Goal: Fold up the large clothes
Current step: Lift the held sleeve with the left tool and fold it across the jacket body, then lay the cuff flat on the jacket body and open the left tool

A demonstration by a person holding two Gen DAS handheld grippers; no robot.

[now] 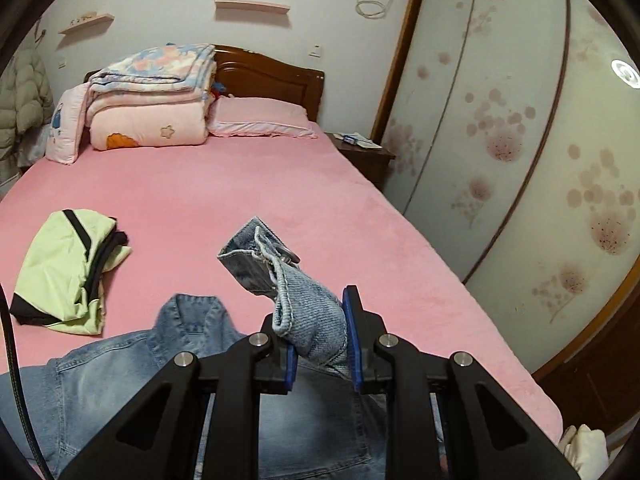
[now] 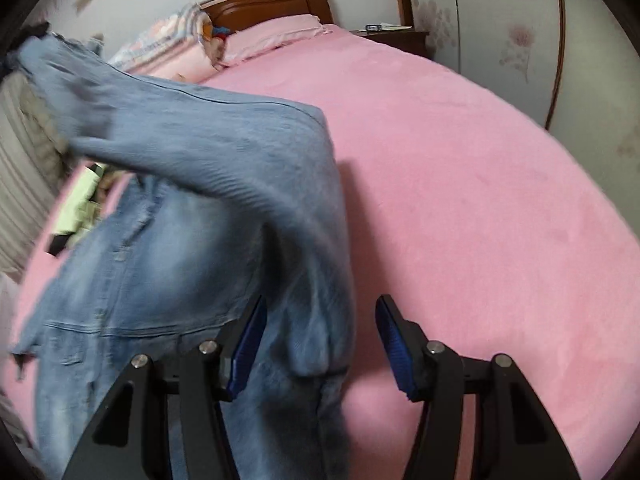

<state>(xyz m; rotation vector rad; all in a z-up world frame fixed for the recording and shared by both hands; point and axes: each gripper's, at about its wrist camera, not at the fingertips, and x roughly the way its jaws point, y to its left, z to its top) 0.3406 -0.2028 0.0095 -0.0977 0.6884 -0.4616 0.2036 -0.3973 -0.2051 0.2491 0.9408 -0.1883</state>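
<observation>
Left gripper [image 1: 320,340]: clamped on the cuff end of the denim jacket's sleeve [image 1: 280,272], which stands up out of its blue pads [image 1: 354,336] and is lifted clear of the bed.
Right gripper [image 2: 320,354]: jaws stand apart in its own view; blurred denim hangs between them, close against the left pad [image 2: 248,344], while the right pad [image 2: 394,348] is bare.
Denim jacket [image 1: 120,368]: body spread on the near part of the bed, collar toward the headboard; in the right wrist view the raised sleeve arches over it.
Bed sheet [image 1: 224,184]: pink, smooth, covering the whole mattress.
Green garment [image 1: 64,268]: pale green with black trim, crumpled on the sheet just left of the jacket.
Folded quilts [image 1: 148,100]: stacked at the head of the bed, left side, beside a pink pillow [image 1: 260,118].
Headboard [image 1: 272,80]: dark carved wood against the wall.
Wall shelves [image 1: 252,4]: several short ledges above the bed; a white cord [image 1: 374,4] hangs near them.
Nightstand [image 1: 366,156]: dark wood, right of the bed, with small items on top.
Wardrobe doors [image 1: 520,120]: frosted sliding panels with a pink floral print, along the right wall.
Padded coat [image 1: 24,100]: hanging at the far left edge.
</observation>
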